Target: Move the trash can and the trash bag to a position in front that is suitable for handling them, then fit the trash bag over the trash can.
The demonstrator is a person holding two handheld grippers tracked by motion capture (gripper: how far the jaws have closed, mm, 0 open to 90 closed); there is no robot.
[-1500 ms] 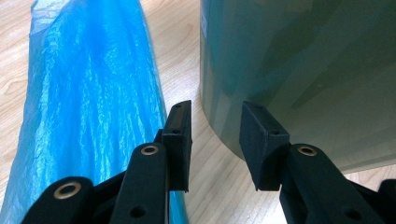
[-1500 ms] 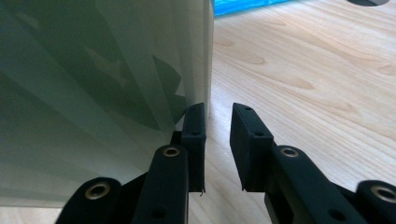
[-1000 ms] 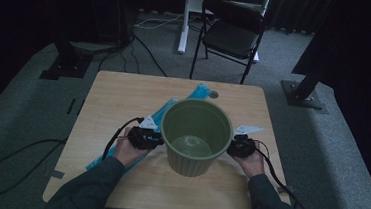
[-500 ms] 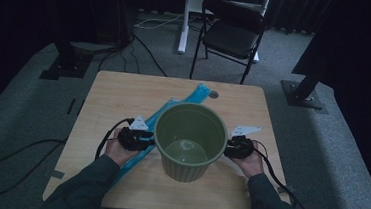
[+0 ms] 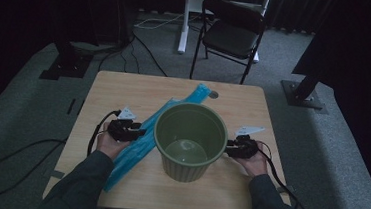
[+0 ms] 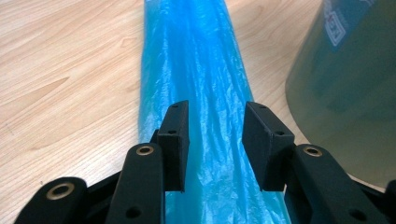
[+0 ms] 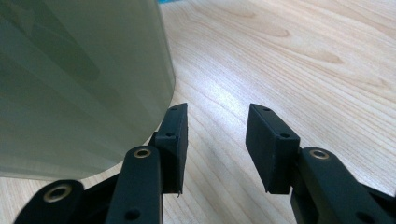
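So both grippers have let go: the green plastic bin [image 5: 190, 141] stands upright on the wooden table [image 5: 124, 87], between them. Left gripper [image 5: 138, 131] has just been opening, its jaws apart over the blue plastic bag [image 6: 205, 93], not pinching it. Right gripper [image 7: 217, 135] has also been opening, nothing between its jaws, the bin just beside it.

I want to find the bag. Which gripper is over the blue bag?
The left gripper: the blue bag lies under its open jaws. The right gripper has bare table beneath, beside the green bin.
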